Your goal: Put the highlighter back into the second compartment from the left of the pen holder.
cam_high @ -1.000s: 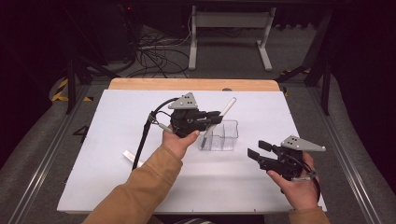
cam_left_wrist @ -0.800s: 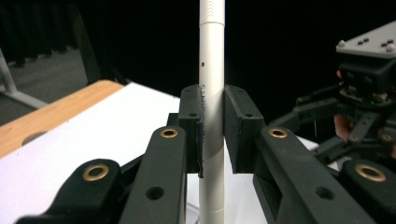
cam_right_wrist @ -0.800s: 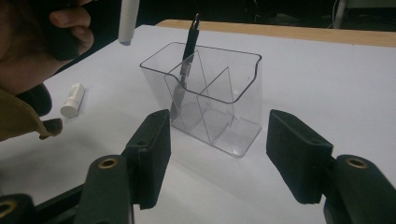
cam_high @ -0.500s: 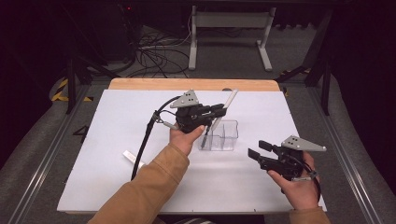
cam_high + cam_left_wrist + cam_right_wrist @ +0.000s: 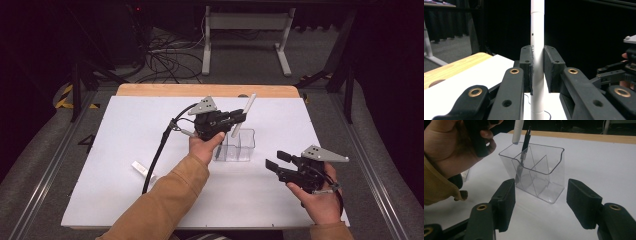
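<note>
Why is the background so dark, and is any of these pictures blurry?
High view: the white table is brightly lit while the room behind falls into black. Left gripper view: the white pen is sharp, the background black. Right gripper view: the clear organizer shows faint reflections, and the nearby hand looks soft.

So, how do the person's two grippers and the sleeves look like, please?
Both the left gripper and the right gripper are black, each topped by a grey three-cornered plate. Their jaws have flat black pads and brass-coloured rivets. A black cable trails from the left one. The sleeves are tan.
</note>
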A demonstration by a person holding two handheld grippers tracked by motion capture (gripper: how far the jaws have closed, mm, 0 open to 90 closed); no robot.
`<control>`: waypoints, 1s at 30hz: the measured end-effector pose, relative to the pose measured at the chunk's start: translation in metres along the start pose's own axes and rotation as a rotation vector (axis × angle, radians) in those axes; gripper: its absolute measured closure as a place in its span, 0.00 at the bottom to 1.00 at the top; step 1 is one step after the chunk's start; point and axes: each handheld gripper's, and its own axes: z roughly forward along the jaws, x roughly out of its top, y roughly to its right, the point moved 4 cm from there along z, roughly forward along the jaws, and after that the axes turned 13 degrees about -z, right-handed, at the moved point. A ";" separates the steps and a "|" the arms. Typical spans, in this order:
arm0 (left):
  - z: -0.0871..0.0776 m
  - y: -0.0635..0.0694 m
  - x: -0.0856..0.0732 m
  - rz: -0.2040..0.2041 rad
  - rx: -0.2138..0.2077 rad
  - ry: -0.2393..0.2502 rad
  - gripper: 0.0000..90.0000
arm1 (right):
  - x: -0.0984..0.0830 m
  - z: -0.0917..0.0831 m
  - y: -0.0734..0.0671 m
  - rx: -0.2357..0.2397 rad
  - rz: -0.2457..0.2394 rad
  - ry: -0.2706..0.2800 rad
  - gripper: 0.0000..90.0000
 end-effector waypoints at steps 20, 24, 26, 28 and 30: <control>0.000 -0.012 -0.014 0.044 -0.026 0.019 0.87 | 0.000 0.001 -0.001 0.005 -0.001 -0.002 0.46; 0.000 -0.014 -0.017 0.027 -0.025 0.019 0.87 | 0.000 0.000 -0.001 0.003 -0.004 -0.001 0.46; 0.001 -0.016 -0.020 0.020 -0.026 0.014 0.87 | 0.000 0.000 -0.001 0.004 -0.002 -0.002 0.46; 0.000 -0.018 -0.023 0.010 -0.028 0.010 0.87 | 0.000 0.000 -0.001 0.006 -0.003 -0.002 0.46; 0.001 -0.019 -0.025 0.005 -0.029 0.008 0.87 | 0.000 0.000 -0.001 0.005 -0.005 -0.002 0.46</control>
